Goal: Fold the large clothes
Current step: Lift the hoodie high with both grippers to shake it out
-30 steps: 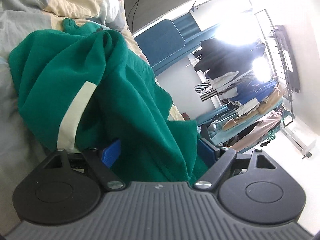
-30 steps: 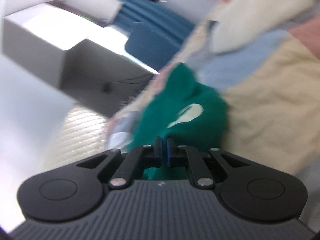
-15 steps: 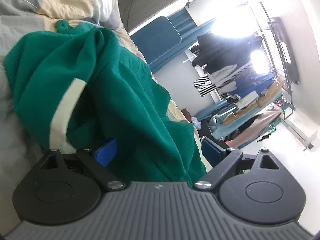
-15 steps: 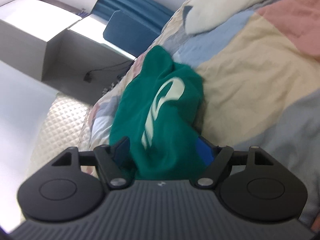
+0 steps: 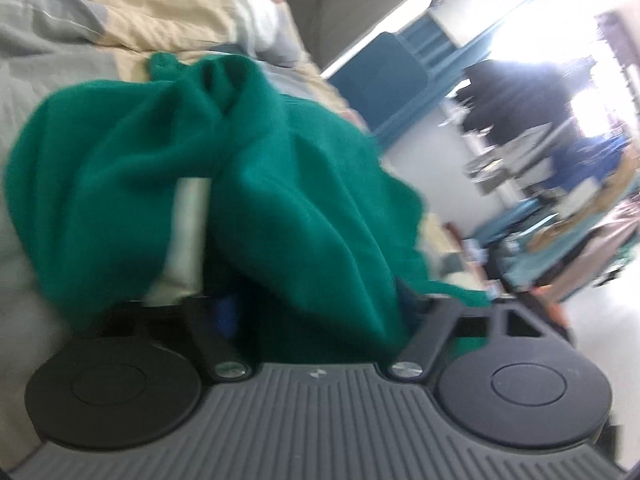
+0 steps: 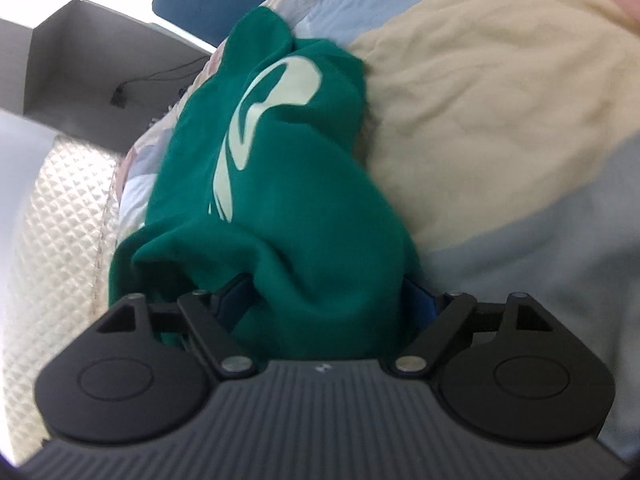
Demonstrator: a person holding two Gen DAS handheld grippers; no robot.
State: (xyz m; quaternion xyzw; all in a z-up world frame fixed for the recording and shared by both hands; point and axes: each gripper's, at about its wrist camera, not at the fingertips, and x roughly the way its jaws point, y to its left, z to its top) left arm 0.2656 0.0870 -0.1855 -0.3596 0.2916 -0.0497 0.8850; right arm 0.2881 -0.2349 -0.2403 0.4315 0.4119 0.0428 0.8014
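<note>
The bed, covered by a patchwork quilt of cream, pale blue and grey panels, serves as the folding surface, and its give probably explains why the cloth has sunk into a heap instead of lying flat. On it, the green garment sits bunched and crumpled, running from the middle of the right wrist view up toward 12 o'clock, with a pale printed logo showing near its upper half; in the left wrist view the same green garment fills the centre and spreads toward 9 o'clock, a cream stripe tucked in a fold. Nothing is folded so far, by the look of it: both ends seem gathered for a lift and shake-out. The left claw has a thick wad of fabric between its jaws and is closing on it, though the blurred frame does not show whether the pads press yet. The right claw stands wide with cloth bulging between its blue pads, apparently loose and not pinched. At 2 o'clock in the left view, a clothes rack hangs well apart from the bed.
</note>
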